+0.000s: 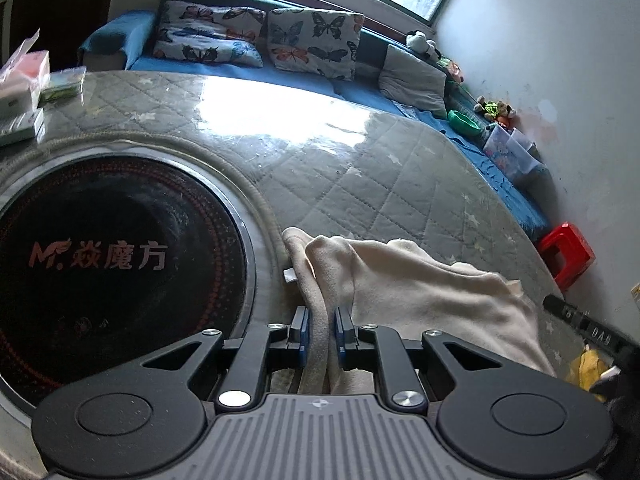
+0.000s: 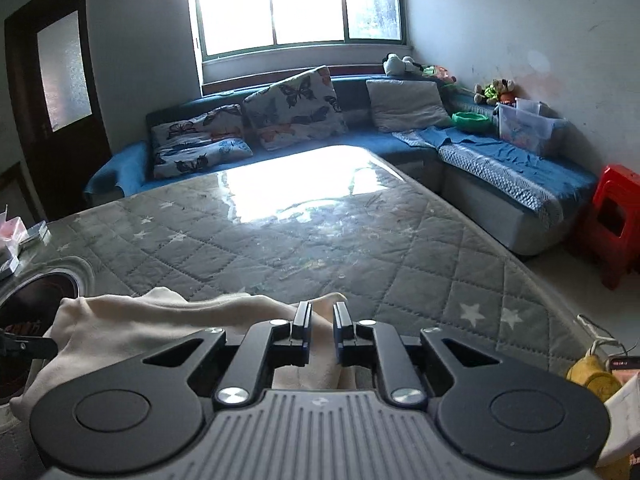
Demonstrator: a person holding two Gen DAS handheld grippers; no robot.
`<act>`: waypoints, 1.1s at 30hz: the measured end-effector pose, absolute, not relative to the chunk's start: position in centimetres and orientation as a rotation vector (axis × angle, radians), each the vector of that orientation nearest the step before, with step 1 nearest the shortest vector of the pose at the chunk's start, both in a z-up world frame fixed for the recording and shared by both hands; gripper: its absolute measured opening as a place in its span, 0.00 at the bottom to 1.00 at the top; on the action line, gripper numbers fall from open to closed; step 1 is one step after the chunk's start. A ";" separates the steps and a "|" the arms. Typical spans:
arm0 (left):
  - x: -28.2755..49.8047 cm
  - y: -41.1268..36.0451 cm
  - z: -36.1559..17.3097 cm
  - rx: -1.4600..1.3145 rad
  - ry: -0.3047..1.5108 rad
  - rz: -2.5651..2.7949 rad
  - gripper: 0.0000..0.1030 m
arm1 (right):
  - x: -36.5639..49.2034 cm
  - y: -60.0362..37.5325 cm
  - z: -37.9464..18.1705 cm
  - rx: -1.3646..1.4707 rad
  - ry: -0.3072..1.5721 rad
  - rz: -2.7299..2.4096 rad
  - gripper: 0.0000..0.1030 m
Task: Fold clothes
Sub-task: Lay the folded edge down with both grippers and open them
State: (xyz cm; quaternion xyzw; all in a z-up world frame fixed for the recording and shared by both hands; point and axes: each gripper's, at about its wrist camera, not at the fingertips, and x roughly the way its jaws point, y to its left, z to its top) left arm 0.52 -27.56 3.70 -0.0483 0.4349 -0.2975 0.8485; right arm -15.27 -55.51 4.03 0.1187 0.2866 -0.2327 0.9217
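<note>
You are early in the fold: both the left tongs (image 1: 321, 328) and right tongs (image 2: 320, 326) are clenched on the cream garment (image 1: 420, 280), lying bunched (no crease visible) on the quilted worktop (image 1: 360, 168).

Window (image 2: 296, 4) daylight glares off the table (image 2: 304, 188); fisheye edges bend, perhaps softly blurred.

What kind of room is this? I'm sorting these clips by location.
Most likely a home living room: a blue corner sofa with butterfly cushions under a window, and a quilt-covered table with a built-in heater.
</note>
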 end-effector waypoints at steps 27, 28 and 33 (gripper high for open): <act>2.2 -30.8 5.5 -0.016 0.840 -0.718 0.16 | -8.0 -52.5 1.6 0.225 0.651 -0.284 0.23; 2.3 -31.3 5.3 -0.010 0.843 -0.725 0.15 | -8.0 -52.5 1.5 0.225 0.653 -0.282 0.23; 3.1 -33.1 4.3 0.004 0.866 -0.748 0.16 | -7.9 -52.5 1.4 0.221 0.652 -0.276 0.23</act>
